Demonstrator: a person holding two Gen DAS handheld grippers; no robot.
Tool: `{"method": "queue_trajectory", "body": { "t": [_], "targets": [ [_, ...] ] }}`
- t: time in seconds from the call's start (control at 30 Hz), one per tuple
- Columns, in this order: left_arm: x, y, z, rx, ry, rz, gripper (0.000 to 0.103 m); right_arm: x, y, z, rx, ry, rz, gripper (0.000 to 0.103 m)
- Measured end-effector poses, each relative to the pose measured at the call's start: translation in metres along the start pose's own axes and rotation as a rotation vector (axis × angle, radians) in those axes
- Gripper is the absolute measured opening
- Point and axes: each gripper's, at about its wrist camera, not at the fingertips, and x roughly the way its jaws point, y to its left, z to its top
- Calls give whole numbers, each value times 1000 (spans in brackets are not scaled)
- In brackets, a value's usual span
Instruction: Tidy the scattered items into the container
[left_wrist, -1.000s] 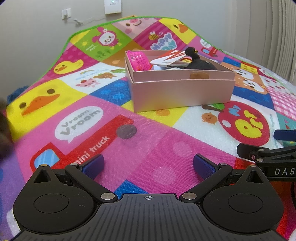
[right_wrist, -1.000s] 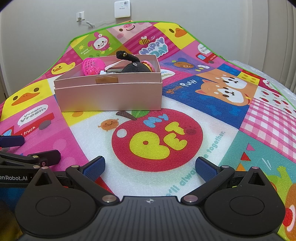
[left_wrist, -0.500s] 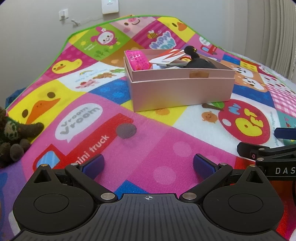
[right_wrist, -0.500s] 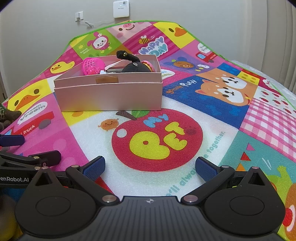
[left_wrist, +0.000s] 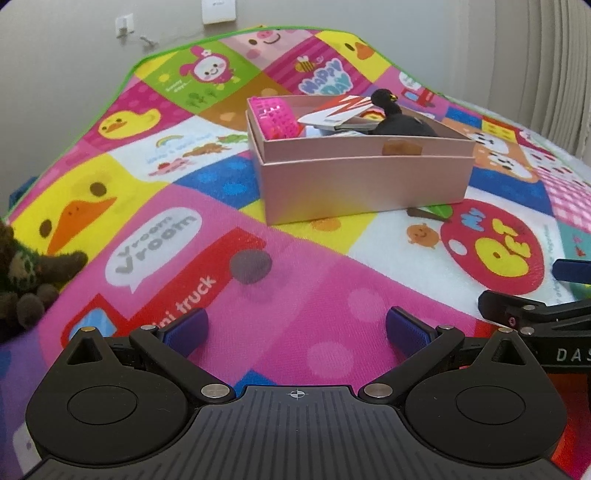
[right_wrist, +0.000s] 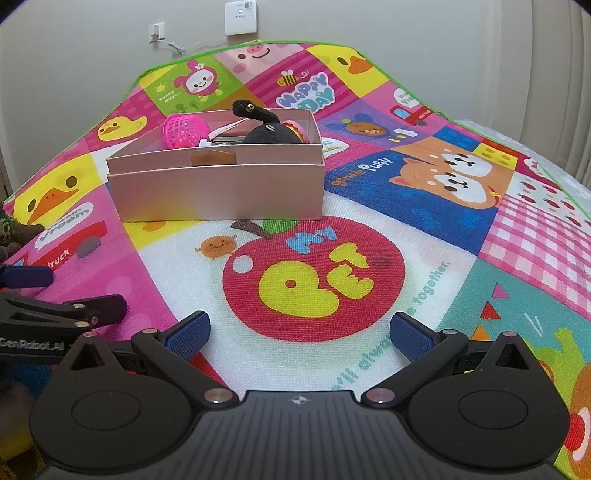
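The play mat (right_wrist: 424, 206) spreads wide, the pink box (right_wrist: 221, 192) sitting far centre on it with a black plush (right_wrist: 271, 133) and pink basket (right_wrist: 183, 131) inside. At the far left edge lies what looks like a brown plush toy (left_wrist: 26, 273), partly cut off. Left gripper (left_wrist: 295, 328) and right gripper (right_wrist: 301, 330) both gape wide, holding nothing, low over the near mat.

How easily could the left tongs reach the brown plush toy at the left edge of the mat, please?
Probably easily: the left tongs are open and empty, and only bare mat lies between them and the brown plush toy, though they would need to turn left.
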Motion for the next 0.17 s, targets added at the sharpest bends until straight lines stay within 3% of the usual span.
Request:
{"method": "queue_trajectory", "body": {
  "t": [0.17],
  "targets": [
    [0, 1, -1, -4, -7, -4, 103, 0, 0, 0, 0, 0, 0, 103]
  ]
}}
